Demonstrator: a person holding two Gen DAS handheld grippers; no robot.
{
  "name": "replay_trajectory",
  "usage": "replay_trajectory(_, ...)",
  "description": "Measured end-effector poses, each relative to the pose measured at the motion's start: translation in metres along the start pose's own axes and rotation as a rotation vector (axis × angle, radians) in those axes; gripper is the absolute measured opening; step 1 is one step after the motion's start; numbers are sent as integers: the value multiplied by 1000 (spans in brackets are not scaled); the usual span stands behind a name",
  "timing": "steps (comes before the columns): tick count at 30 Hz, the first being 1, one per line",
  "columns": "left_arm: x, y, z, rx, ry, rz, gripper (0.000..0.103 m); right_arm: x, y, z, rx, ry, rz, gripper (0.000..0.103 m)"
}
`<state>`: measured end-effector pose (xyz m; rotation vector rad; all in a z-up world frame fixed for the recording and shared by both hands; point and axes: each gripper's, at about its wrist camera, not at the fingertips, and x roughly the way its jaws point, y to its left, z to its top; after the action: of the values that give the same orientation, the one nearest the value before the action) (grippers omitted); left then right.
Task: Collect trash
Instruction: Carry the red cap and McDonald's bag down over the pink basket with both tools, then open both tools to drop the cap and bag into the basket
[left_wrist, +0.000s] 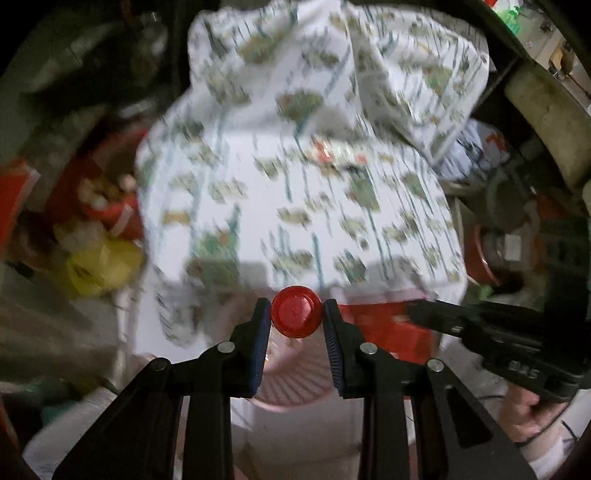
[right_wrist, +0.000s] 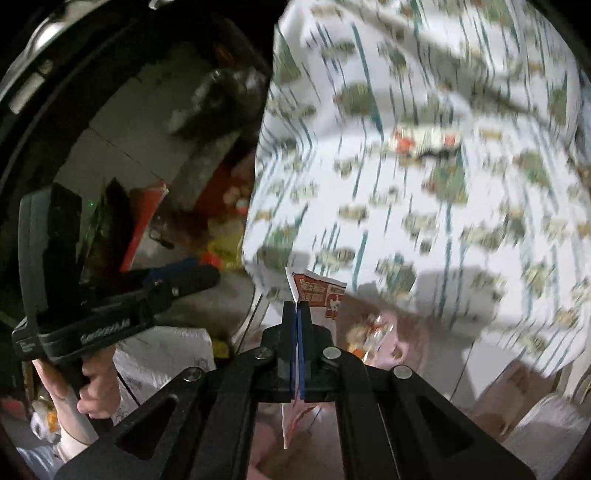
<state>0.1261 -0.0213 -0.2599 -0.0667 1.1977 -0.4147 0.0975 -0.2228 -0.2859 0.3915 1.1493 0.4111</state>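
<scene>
Patterned cloth (left_wrist: 295, 166): one large white sheet printed with green motifs and teal streaks, motion-blurred, filling the middle of both views beyond the fingers
Pink basket (left_wrist: 295, 384): one slatted pink plastic container under the left gripper; only part of its rim and wall shows
Right gripper (right_wrist: 297, 304): fingers pressed together on a flat wrapper, blue pads meeting on the sheet
Left gripper (left_wrist: 296, 314): fingers spread just enough to pinch the red cap from either side
Wrapper (right_wrist: 317, 295): one flat red-and-white printed packet, held edge-on between the right fingers; its long axis runs along the fingers, its top end sticking out ahead of the tips toward the cloth, its lower end trailing back beneath them
Yellow bag (left_wrist: 99, 266): one crumpled yellow plastic lump to the left of the cloth, blurred
Red cap (left_wrist: 296, 312): one round red bottle cap, its flat top facing the left wrist camera; the bottle below is hidden, so its long axis seems to run away from the lens; it sits over the pink basket
</scene>
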Motion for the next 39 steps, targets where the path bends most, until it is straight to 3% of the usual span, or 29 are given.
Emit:
replay_trajectory(13, 96, 12, -20, -46, 170, 47, 28, 94, -59, -14, 195, 136, -97, 1)
replay_trajectory(16, 123, 15, -33, -38, 217, 98, 28, 112, -70, -21, 207, 160, -129, 1)
replay_trajectory(20, 151, 24, -48, -77, 279, 69, 28, 129, -87, -35, 237, 153, -175, 1)
replay_trajectory(23, 166, 29, -54, -70, 277, 130, 28, 140, -97, -43, 236, 155, -229, 1)
replay_trajectory(26, 183, 37, -63, -105, 325, 111, 28, 145, -107, -50, 244, 153, -272, 1)
replay_trajectory(29, 191, 44, -69, -123, 361, 119, 28, 150, -116, -54, 253, 163, -311, 1)
replay_trajectory(36, 188, 42, -66, -120, 351, 107, 28, 156, -124, -57, 251, 181, -343, 1)
replay_trajectory(37, 189, 42, -66, -120, 351, 106, 30, 157, -124, -58, 253, 181, -345, 1)
replay_trajectory(39, 189, 41, -65, -111, 362, 124, 66, 159, -125, -58, 258, 187, -356, 2)
